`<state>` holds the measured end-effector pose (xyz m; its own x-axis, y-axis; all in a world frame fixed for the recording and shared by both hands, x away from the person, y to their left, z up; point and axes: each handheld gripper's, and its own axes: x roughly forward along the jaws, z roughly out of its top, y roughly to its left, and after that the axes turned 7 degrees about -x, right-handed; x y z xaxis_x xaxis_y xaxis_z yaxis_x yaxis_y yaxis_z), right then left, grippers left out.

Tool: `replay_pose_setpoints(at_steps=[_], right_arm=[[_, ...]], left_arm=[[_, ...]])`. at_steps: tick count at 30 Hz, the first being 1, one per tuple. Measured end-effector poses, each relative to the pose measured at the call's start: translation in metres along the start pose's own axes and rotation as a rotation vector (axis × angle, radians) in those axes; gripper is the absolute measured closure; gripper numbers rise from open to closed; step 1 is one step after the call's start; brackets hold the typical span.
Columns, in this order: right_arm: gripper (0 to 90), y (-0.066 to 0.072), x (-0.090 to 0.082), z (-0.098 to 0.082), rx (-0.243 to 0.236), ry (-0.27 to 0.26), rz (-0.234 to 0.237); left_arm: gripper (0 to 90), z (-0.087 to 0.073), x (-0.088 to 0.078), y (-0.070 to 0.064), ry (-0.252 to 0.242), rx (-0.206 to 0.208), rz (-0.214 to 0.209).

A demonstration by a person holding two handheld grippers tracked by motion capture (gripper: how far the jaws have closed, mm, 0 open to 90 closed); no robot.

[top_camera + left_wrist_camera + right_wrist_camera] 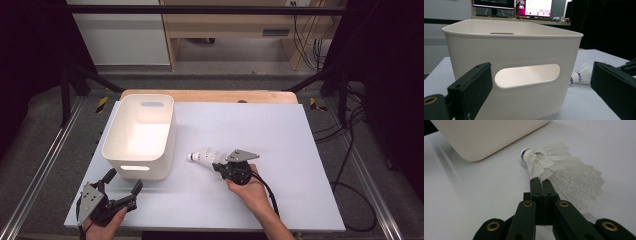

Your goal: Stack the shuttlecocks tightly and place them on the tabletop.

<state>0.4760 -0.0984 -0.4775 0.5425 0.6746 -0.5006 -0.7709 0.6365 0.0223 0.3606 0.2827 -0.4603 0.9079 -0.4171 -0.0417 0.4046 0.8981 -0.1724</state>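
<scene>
A white feather shuttlecock (204, 157) lies on the white tabletop (260, 125), its cork tip pointing left toward a white plastic bin (137, 167). My right gripper (218, 165) is shut on the edge of the feather skirt; in the right gripper view the jaws (541, 182) press together on the shuttlecock (559, 172). My left gripper (124, 180) stands open at the table's front left corner, just short of the bin's front wall. In the left gripper view the bin (511, 47) with its handle slot faces the open jaws, and the shuttlecock (580, 75) lies to its right.
The bin's inside looks bare. A wooden strip (210, 96) runs along the table's far edge. Metal rails and cables lie on the floor to both sides. Monitors (534, 7) stand on a desk beyond the bin.
</scene>
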Motion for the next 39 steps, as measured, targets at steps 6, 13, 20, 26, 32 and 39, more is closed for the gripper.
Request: replay_pose_setpoints(at_steps=[6,13,20,26,32,39], right_arm=[[90.0,0.002,0.002,0.000,-0.005,0.004,0.008],[90.0,0.002,0.003,-0.001,-0.011,0.012,0.010],[90.0,0.001,0.005,-0.002,-0.014,0.029,0.004],[90.0,0.000,0.008,-0.004,-0.019,0.047,-0.001],[90.0,0.000,0.011,-0.005,-0.024,0.058,-0.002],[89.8,-0.001,0.012,-0.005,-0.027,0.065,0.000]], left_arm=[[4.1,0.000,0.000,0.000,0.000,0.000,0.000],[4.2,0.000,0.000,0.000,0.000,0.000,0.000],[4.1,0.000,0.000,0.000,0.001,0.000,0.000],[4.2,0.000,0.000,0.000,0.001,0.000,-0.001],[4.2,0.000,0.000,0.000,0.001,0.000,0.000],[4.2,0.000,0.000,0.000,0.001,0.000,-0.001]])
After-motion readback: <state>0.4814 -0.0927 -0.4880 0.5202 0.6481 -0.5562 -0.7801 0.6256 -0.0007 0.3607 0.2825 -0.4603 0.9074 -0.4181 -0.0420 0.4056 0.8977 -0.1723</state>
